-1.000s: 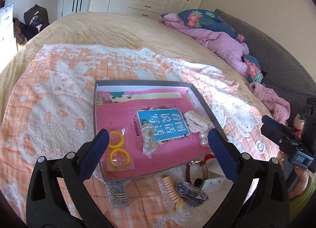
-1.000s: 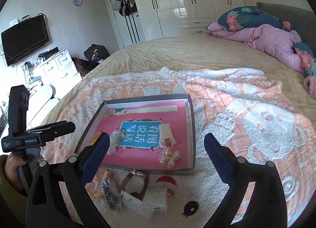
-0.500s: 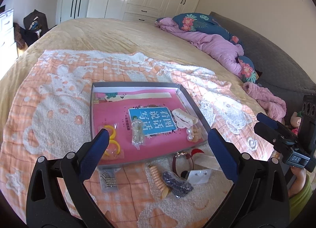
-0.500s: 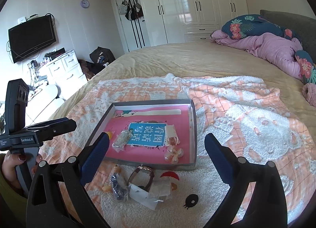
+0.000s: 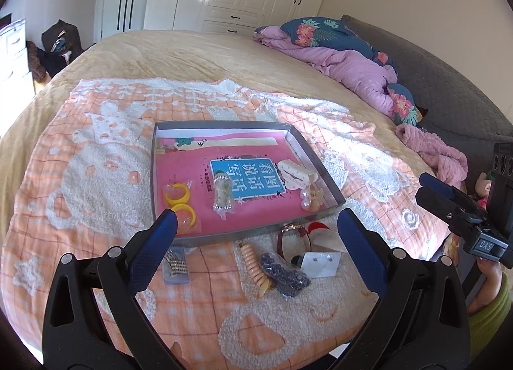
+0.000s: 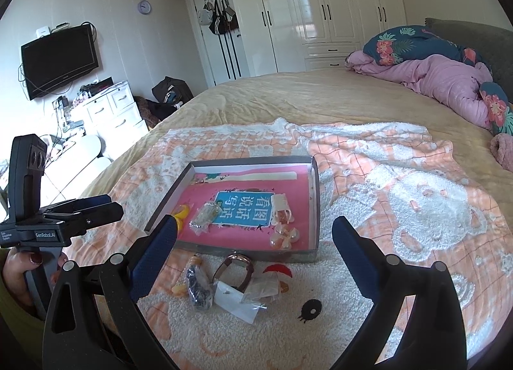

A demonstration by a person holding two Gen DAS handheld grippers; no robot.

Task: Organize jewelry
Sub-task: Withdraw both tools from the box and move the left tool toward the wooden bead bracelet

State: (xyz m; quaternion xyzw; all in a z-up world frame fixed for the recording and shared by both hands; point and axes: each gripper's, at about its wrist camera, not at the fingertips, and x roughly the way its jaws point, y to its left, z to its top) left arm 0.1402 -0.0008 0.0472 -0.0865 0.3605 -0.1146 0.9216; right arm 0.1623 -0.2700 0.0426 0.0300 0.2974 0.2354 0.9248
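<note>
Left wrist view: left gripper point(image 5: 256, 225) spread wide, nothing between the blue pads, hanging above the near edge of the tray point(image 5: 224, 125). Tray is a shallow grey box w/ a pink liner, sitting on an orange-and-white blanket point(image 5: 96, 152) on the bed. In the tray: yellow rings point(image 5: 180, 203) in a clear bag at near-left; a clear packet w/ a sparkly piece point(image 5: 222, 192) at centre, on the blue label; a cream hair claw point(image 5: 296, 174) toward the right wall; pearl earrings point(image 5: 309, 198) in the near-right corner. Outside the tray, on the blanket just in front of it: a rhinestone piece in a small bag point(image 5: 175, 263) at left; a peach spiral hair tie point(image 5: 255, 265); a dark beaded item in a bag point(image 5: 283, 275); a watch w/ a brown strap point(image 5: 293, 237); a white earring card point(image 5: 320, 263). Right gripper point(image 5: 439, 193) seen at far right, held by a hand point(image 5: 489, 277); its opening can't be judged from here.

Right wrist view: right gripper point(image 6: 253, 232) also spread wide, empty, above the loose items before the tray point(image 6: 315, 197). Watch point(image 6: 235, 269), dark beaded item point(image 6: 197, 290) and earring card point(image 6: 237, 301) lie between the fingers' lines of sight, on the blanket. Left gripper point(image 6: 96, 208) at far left, well apart from the tray, gripped by a hand point(image 6: 19, 273).
</note>
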